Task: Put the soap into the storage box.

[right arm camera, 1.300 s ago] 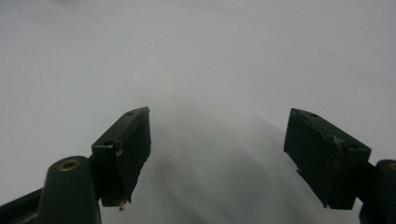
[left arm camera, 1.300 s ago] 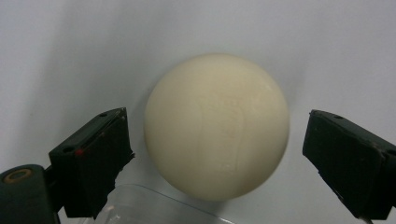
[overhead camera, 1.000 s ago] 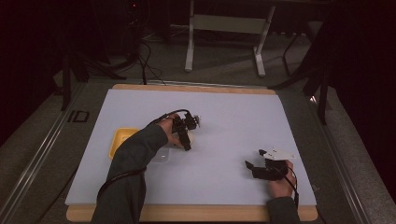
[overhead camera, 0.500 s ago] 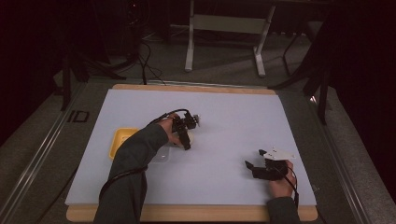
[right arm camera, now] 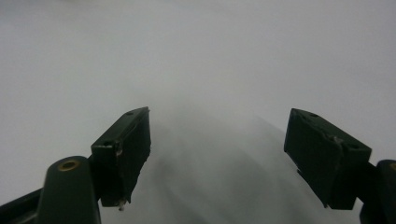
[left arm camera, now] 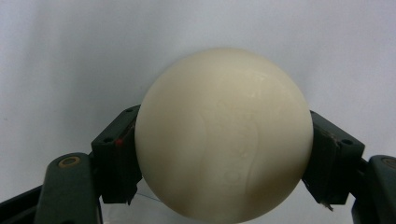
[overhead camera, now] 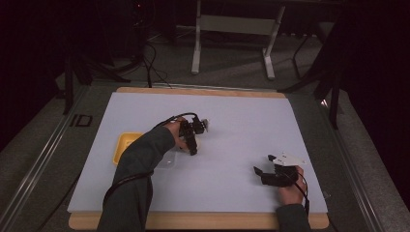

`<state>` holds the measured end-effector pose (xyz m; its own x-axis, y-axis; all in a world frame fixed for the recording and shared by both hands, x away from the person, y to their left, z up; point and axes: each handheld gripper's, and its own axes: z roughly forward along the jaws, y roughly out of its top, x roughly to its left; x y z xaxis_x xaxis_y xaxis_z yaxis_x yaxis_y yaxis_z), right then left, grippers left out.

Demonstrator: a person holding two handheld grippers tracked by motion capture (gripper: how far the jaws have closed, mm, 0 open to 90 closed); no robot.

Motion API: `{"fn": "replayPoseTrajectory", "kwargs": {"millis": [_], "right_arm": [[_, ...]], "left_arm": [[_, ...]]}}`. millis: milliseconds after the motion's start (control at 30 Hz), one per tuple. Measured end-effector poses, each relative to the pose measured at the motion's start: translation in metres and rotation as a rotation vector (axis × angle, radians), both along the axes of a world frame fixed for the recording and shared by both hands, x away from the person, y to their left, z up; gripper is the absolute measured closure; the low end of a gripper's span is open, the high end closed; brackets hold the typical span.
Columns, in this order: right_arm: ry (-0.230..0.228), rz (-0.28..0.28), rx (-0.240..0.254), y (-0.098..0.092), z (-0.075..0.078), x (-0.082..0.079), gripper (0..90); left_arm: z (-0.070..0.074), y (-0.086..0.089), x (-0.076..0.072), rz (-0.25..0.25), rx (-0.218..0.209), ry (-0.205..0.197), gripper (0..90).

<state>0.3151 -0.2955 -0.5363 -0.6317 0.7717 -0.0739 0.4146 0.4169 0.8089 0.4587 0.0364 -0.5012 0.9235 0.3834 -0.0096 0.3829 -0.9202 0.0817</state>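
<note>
And there's the cream-white ball (left arm camera: pixel 224 135), round and smooth, sitting squarely between the two black jaws of the left claw (left arm camera: pixel 224 154), one pad pressed to each flank, so the claw is clamped on the ball, its jaws having just been closing in around it. Behind the ball, nothing but the pale table (left arm camera: pixel 70 56) surface. From the high view, the left claw (overhead camera: pixel 192 147) sits a little left of the table's middle, pointing down at the white top, with the person's dark green sleeve (overhead camera: pixel 140 164) running back from it toward the near edge; the ball itself is too tucked under the claw to make out from up there. Just beside that sleeve, on the left part of the table (overhead camera: pixel 241 121), lies a yellow tray (overhead camera: pixel 124 145), partly covered by the arm. Over on the right, well apart, the right claw (overhead camera: pixel 261 173) rests low near the front edge in the person's hand (overhead camera: pixel 290 191), white plate on top. Its own view shows the right claw (right arm camera: pixel 217 154) with jaws spread wide, bare table between them.
</note>
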Motion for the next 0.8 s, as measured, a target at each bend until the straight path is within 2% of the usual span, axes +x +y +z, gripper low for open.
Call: {"fn": "replayPoseTrajectory", "kwargs": {"millis": [133,400,800], "right_arm": [[0.000,0.000,0.000,0.000,0.000,0.000,22.4],[0.000,0.000,-0.001,0.000,0.000,0.000,22.3],[-0.002,0.000,0.000,0.000,0.000,0.000,22.3]], "left_arm": [[0.000,0.001,0.000,0.007,-0.007,0.000,25.5],[0.002,0.002,0.002,0.025,0.013,0.012,25.7],[0.019,0.005,0.002,0.034,0.005,-0.001,25.7]]}}
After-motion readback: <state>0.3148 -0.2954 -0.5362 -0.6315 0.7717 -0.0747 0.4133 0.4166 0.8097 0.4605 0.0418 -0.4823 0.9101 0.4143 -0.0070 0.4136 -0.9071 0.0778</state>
